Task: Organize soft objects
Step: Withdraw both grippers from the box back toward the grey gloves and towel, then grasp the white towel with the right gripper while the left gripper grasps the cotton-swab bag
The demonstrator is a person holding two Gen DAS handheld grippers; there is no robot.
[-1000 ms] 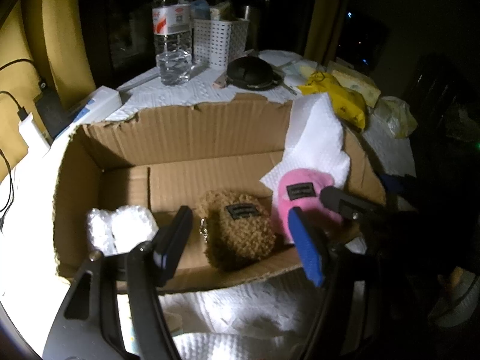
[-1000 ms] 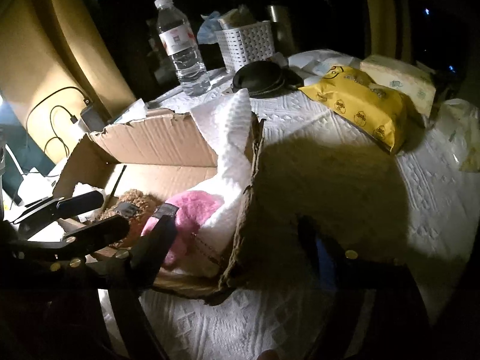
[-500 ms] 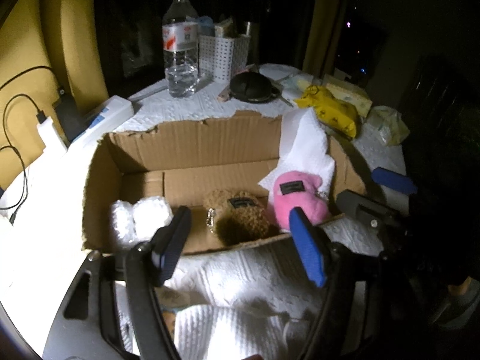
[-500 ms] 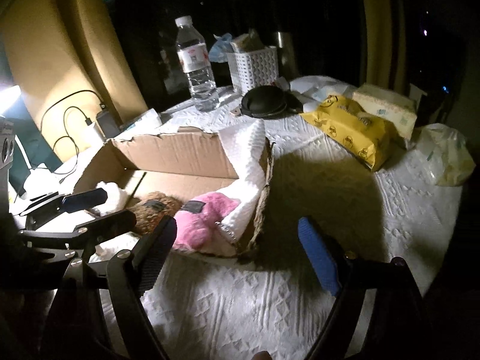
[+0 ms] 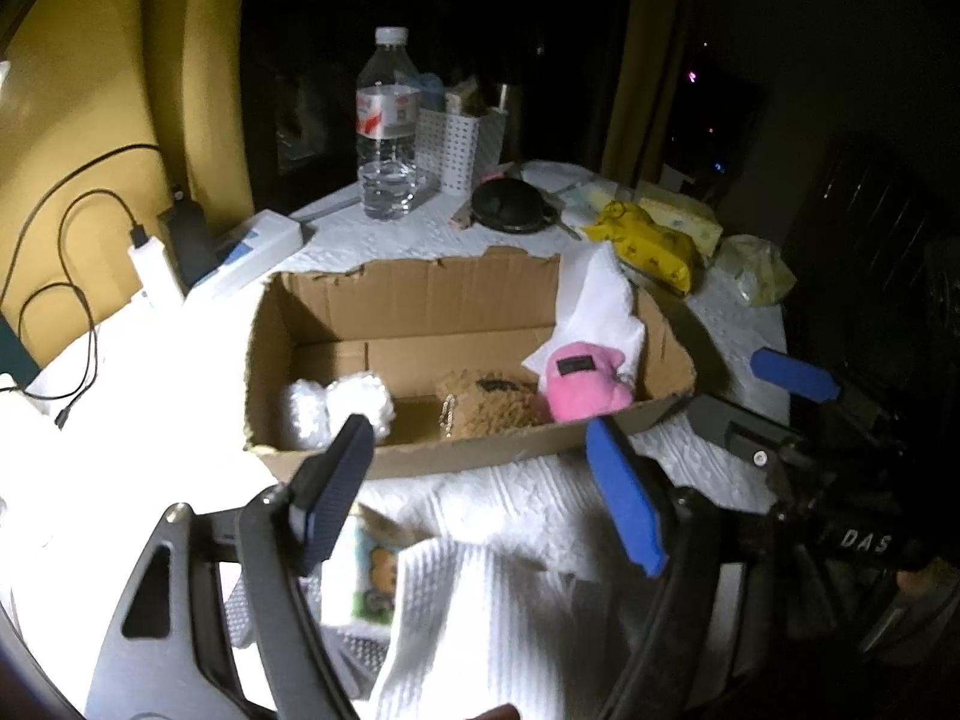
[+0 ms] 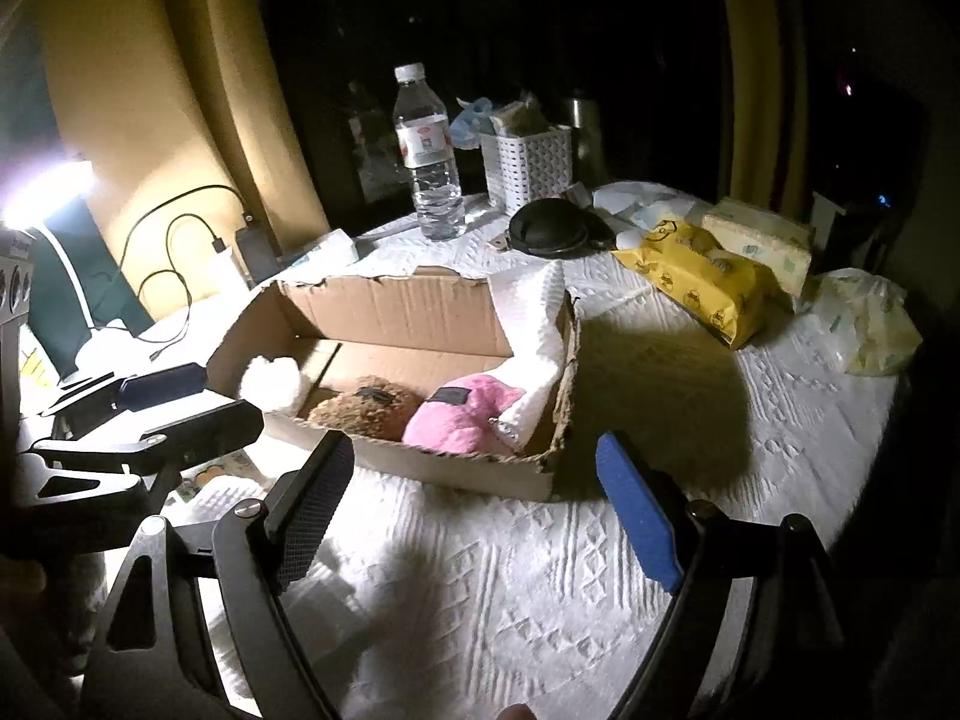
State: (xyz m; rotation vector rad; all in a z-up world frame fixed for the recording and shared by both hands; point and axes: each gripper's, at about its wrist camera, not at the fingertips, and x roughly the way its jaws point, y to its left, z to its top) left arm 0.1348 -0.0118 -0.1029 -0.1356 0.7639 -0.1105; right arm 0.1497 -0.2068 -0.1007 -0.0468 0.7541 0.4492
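The left gripper (image 5: 480, 468) hangs above the near edge of the table (image 6: 540, 570) with its jaws spread, and they have just been opening further — nothing lies between them. The right gripper (image 6: 474, 498) is likewise spread wide and empty, in front of the box's near right corner.

The table carries a white embossed cover. On it sits a torn cardboard box (image 5: 420, 294), open at the top. A white paper towel (image 5: 600, 300) drapes over its right end wall and down inside.

Three soft objects lie in a row along the box's near wall: a pink plush toy (image 5: 585, 387) at the right, resting against the towel, a brown fuzzy plush toy (image 5: 492, 405) touching it in the middle, and a white fluffy plush (image 5: 336, 405) at the left end, apart from the brown one.

Beyond the box stand a clear water bottle (image 5: 387, 132) and a white perforated basket (image 6: 528, 165) — a black round case (image 6: 555, 228) lies near them. To the right rests a yellow wipes pack (image 6: 702, 276).
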